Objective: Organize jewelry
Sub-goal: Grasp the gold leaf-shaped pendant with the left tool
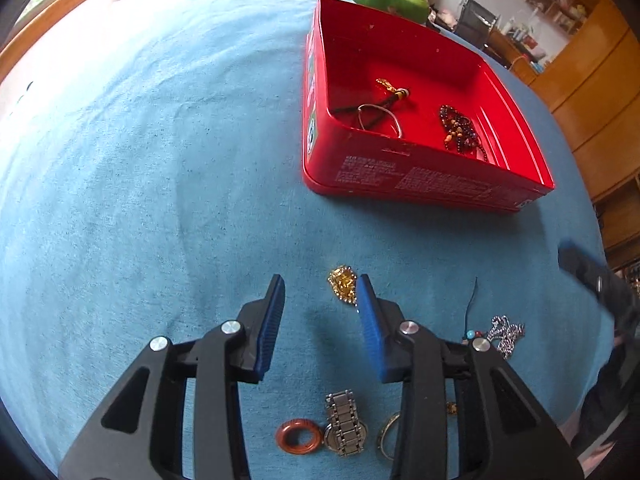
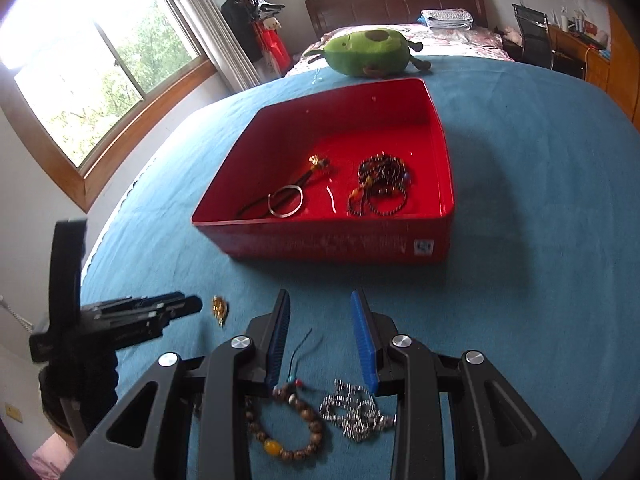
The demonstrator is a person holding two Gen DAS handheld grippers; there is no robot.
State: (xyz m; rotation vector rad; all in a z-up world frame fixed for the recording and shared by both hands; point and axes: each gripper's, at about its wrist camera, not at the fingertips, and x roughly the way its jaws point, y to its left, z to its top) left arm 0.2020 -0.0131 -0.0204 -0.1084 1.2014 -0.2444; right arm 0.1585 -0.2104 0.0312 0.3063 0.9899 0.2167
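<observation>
- My left tongs [image 1: 320, 292] stand partly open with nothing between the pads, hanging over the blue cloth [image 1: 160, 160] beside the gold charm [image 1: 343, 282].
- My right tongs [image 2: 320, 308] are likewise partly open and empty, above the bead bracelet [image 2: 286, 426] and the silver chain [image 2: 356, 408].
- The red tin [image 1: 420, 172] sits further off on the cloth, already holding a bangle [image 1: 380, 118] and a dark bead string [image 1: 460, 128]; a watch [image 1: 344, 424], an orange ring [image 1: 299, 435] and another bangle [image 1: 386, 434] lie below my left tongs.
- The charm lies against my left tongs' right pad, off centre; I think closing here could flick it aside rather than catch it.
- The cloth is soft, so pressing down may pinch fabric with the piece and drag the neighbours.
- The chain lies in a loose heap; a grip on one loop would likely leave the rest trailing, and it might snag the bracelet cord [image 2: 304, 346].
- Both tongs work close together, so I judge they could knock each other if both go in at once.
</observation>
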